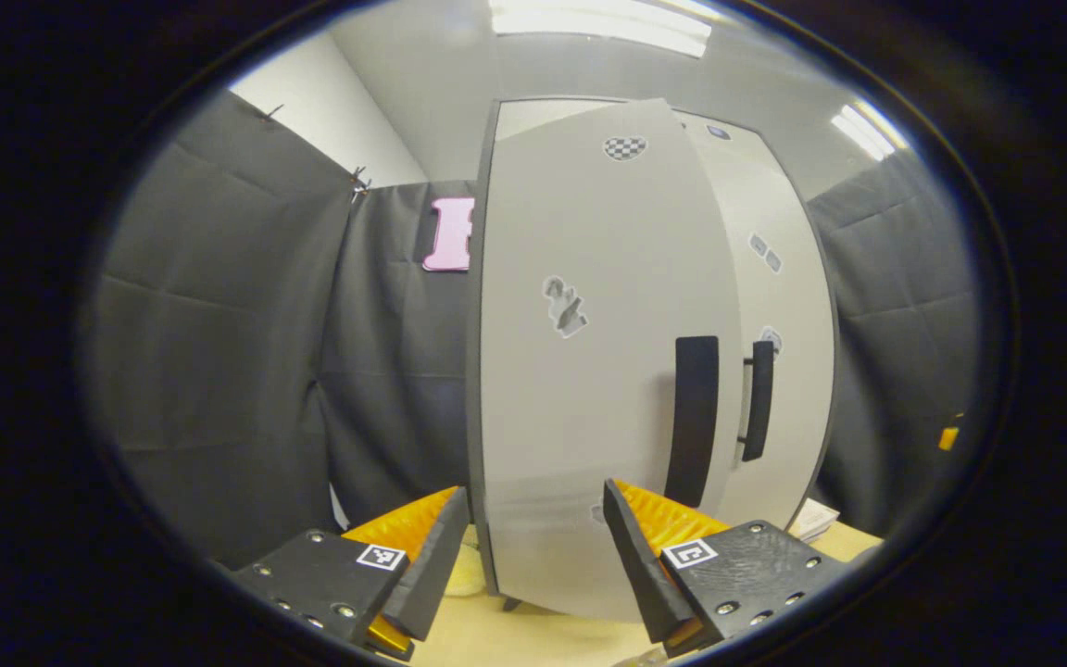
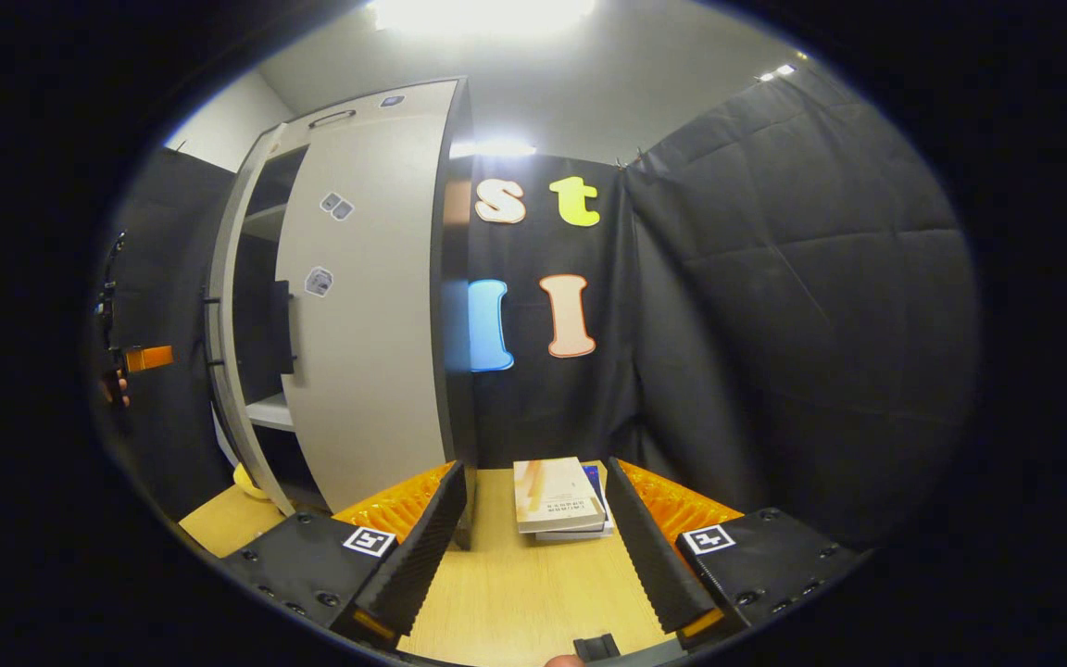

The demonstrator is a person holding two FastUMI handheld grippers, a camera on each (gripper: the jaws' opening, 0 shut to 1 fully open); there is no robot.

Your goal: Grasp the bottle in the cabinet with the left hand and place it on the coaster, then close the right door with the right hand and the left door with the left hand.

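Doors are what matter now, as I judge it: the tall pale grey cabinet (image 1: pixel 608 371) stands on the light wooden tabletop (image 2: pixel 515 574), and its left door (image 1: pixel 589 389) hangs part open, swung out toward the left gripper (image 1: pixel 529 556). That gripper has its two fingers spread wide with nothing between them, and the door's lower edge sits right ahead of the gap, just off the fingertips. I cannot tell whether either finger touches the panel. The door's long black vertical handle (image 1: pixel 693 421) runs upright, up and to the right of the right-hand finger; a second black handle (image 1: pixel 758 400) on the right door (image 1: pixel 774 324) stands just beside it.

From the right gripper view the right door (image 2: pixel 367 306) looks shut or very nearly so against the cabinet's dark edge, while a dark gap with pale shelves (image 2: pixel 269 412) still shows between it and the left door's edge (image 2: pixel 228 343) (so the cabinet is not yet closed). The right gripper (image 2: pixel 538 547) also stands wide open and empty, low over the table, pointing at a small stack of books (image 2: pixel 557 496) and well apart from the cabinet front.

I cannot make out the bottle or the coaster for certain; something pale yellow (image 2: pixel 246 482) lies low on the table at the cabinet's foot, but it is too small to name.

So the left gripper is plainly the nearer one. The coming push would go against the door's broad face, away from the hinge side, swinging it toward the right door.
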